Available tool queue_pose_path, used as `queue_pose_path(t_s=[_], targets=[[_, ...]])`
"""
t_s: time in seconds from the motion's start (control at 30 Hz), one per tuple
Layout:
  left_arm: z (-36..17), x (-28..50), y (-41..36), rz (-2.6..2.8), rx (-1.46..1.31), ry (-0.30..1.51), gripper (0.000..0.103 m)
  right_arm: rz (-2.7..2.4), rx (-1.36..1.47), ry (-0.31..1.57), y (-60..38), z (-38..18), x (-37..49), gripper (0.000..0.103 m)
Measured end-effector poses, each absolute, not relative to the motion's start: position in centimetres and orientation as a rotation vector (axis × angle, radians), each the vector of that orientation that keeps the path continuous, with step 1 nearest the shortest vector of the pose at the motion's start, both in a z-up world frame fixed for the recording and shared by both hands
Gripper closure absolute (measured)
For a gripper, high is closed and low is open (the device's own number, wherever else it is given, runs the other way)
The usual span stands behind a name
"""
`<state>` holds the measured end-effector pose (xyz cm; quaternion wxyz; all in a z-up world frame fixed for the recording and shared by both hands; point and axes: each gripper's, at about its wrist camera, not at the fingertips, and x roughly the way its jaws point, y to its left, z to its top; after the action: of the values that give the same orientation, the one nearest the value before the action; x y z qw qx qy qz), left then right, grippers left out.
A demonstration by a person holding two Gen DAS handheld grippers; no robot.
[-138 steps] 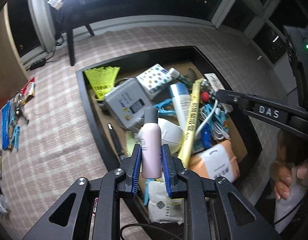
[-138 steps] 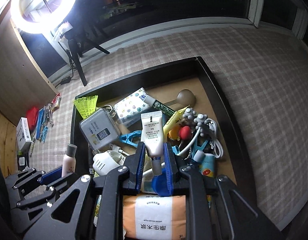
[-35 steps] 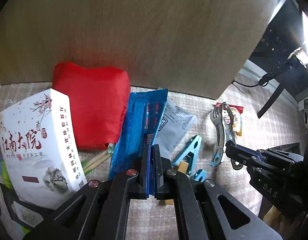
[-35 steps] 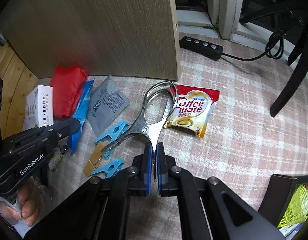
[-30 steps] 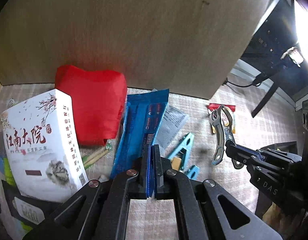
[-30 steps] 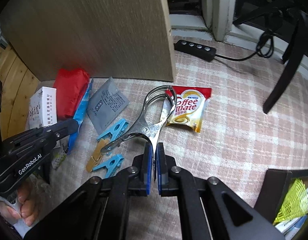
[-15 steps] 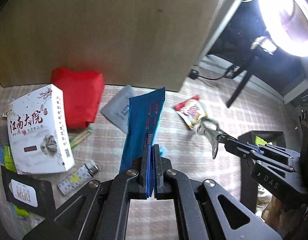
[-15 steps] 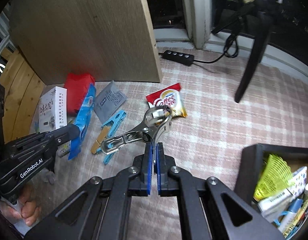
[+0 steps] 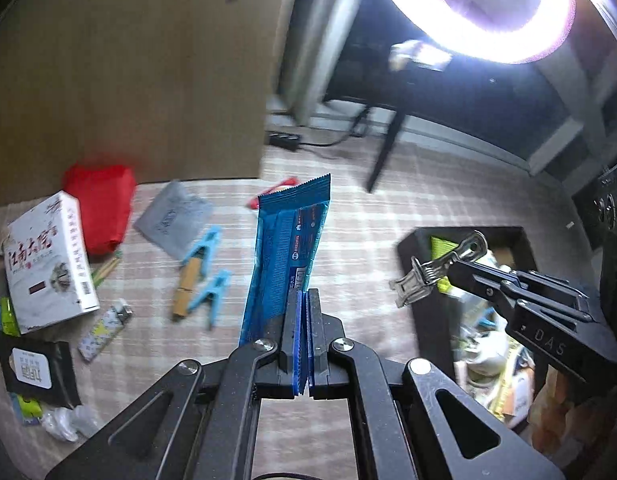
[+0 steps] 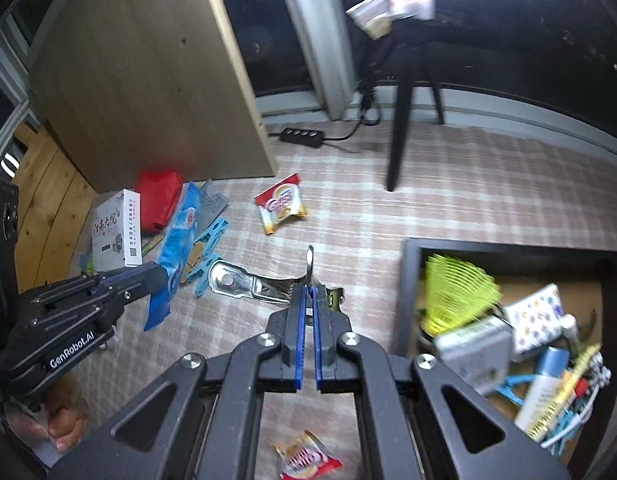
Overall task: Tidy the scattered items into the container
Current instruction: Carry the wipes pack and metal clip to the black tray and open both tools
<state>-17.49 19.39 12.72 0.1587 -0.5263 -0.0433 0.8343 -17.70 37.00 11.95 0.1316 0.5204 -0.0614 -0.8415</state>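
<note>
Above the checked cloth [image 10: 448,208], both hands' jaws angled steeply down (each clamped).

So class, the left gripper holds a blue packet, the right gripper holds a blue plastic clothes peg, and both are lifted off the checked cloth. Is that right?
One detail is wrong. The right gripper holds a metal clip, not a blue plastic peg; the right wrist view shows it. The left gripper does hold the blue packet, and both are lifted off the checked cloth.
</note>
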Motion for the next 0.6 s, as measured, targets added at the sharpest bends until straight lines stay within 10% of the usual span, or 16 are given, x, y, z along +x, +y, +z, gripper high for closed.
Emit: queue_pose_path(t_s=[0.6], targets=[[15.1,-11.1,35.0,2.137,-1.389,0.050,0.102,-2.689,1.556,-0.354,52.0,16.2,-10.3,0.100]])
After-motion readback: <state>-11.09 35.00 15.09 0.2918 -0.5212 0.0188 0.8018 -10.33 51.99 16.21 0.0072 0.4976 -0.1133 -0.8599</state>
